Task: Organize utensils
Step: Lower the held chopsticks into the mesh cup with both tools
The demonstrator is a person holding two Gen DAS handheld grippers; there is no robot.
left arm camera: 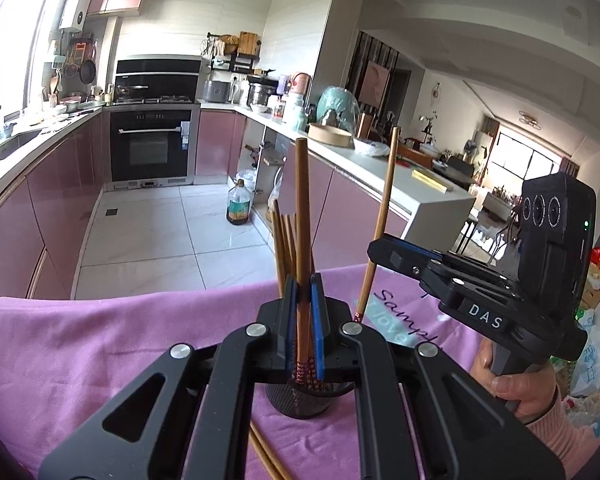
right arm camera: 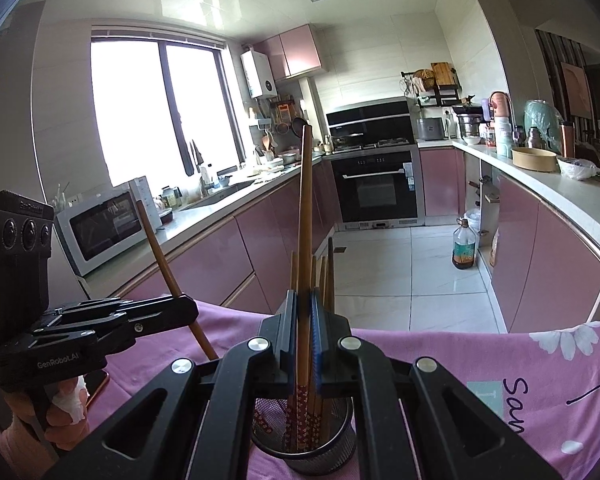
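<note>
Black plastic jaws with blue pads pinch a brown wooden chopstick upright in the left gripper, its red-patterned end at the mouth of a black mesh utensil cup. The right gripper, tilted slightly downward, is likewise clamped on a second chopstick whose patterned end reaches down among several more chopsticks standing in the same cup. A hand in a pink sleeve grips the right handle. The cup stands on a pink cloth printed with white flowers and lettering; two loose chopsticks lie beside it. Beyond: pink kitchen cabinets, a built-in black oven, a white microwave and a white tiled floor.
</note>
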